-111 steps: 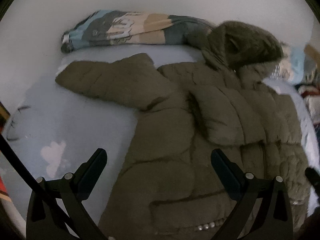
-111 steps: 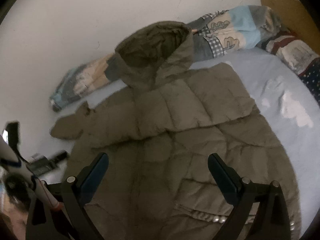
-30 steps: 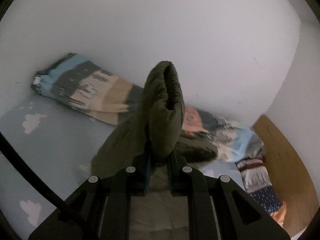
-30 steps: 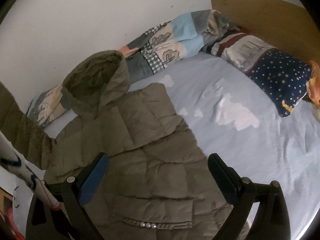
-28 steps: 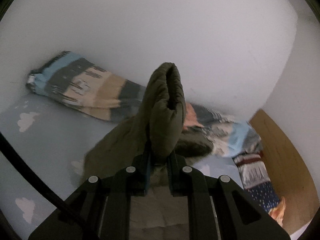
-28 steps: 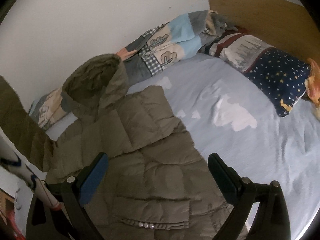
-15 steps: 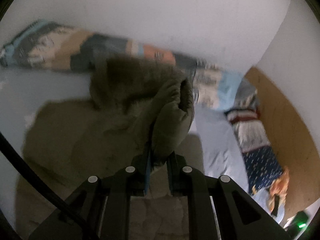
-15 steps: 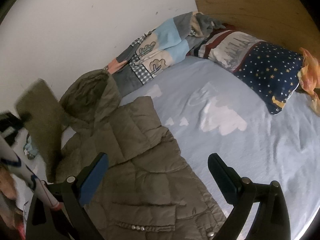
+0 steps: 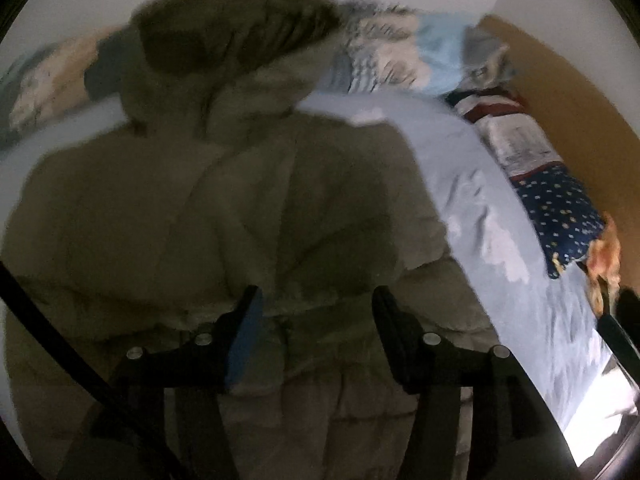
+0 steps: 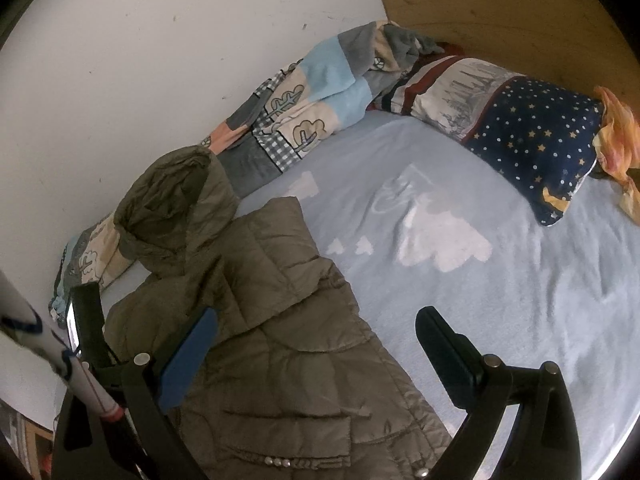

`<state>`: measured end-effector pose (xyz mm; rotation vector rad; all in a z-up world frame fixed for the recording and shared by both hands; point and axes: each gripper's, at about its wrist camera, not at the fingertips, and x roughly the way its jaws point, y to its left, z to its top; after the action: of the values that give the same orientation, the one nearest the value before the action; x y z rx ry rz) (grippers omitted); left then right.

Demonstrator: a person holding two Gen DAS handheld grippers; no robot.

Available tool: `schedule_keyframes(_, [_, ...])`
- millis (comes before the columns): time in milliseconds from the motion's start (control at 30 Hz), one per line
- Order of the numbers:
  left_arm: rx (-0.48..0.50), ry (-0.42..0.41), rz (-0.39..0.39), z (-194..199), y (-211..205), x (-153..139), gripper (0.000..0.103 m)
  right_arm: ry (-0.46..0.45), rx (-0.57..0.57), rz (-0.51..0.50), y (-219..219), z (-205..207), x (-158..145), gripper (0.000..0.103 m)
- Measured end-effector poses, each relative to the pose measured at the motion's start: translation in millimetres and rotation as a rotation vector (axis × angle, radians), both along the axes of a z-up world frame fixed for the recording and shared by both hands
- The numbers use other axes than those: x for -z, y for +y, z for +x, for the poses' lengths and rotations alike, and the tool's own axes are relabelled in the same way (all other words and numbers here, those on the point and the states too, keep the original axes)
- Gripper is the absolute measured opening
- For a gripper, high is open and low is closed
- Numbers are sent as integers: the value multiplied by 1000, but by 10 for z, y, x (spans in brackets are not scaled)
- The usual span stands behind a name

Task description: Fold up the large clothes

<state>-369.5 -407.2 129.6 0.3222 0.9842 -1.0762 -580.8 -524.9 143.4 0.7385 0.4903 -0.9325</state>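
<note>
Olive puffer jacket [image 10: 280,320] lies on our bed [image 10: 500,280], hood [image 10: 172,200] against the patchwork blanket [image 10: 320,92]. Our left tongs [image 9: 316,304] hover spread just above its folded sleeves; our right tongs [image 10: 316,332] hover spread, holding nothing.

A white wall [image 10: 160,60] runs along the bed's [image 10: 460,280] far side; a wooden headboard [image 10: 500,12] stands far right.

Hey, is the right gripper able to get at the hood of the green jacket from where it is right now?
Probably yes. The right gripper is open above the jacket, and the hood lies uncovered ahead toward the wall, with only jacket fabric between them.
</note>
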Motion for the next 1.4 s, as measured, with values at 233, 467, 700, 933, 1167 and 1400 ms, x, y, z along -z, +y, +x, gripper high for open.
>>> schedule_keyframes(233, [-245,-119,32,917,547,-208,65,9,-3,-1,11,48,23,102])
schedule_keyframes(467, [-452,33,208,1875,1140,542,78,29,-20,0,57,193,95,102])
schedule_keyframes(700, [-436,16,155,1753,1281,351,78,52,-47,7,92,377,174,102])
schedule_keyframes(933, [-350,-55,108,1087,1727,32,78,62,-66,6,112,451,202,102])
schedule_keyframes(1167, [-424,-100,204,803,2042,322,78,81,-136,54,156,540,329,92])
schedule_keyframes(1400, [-427,-170,173,859,1891,344,78,95,-248,67,290,775,456,55])
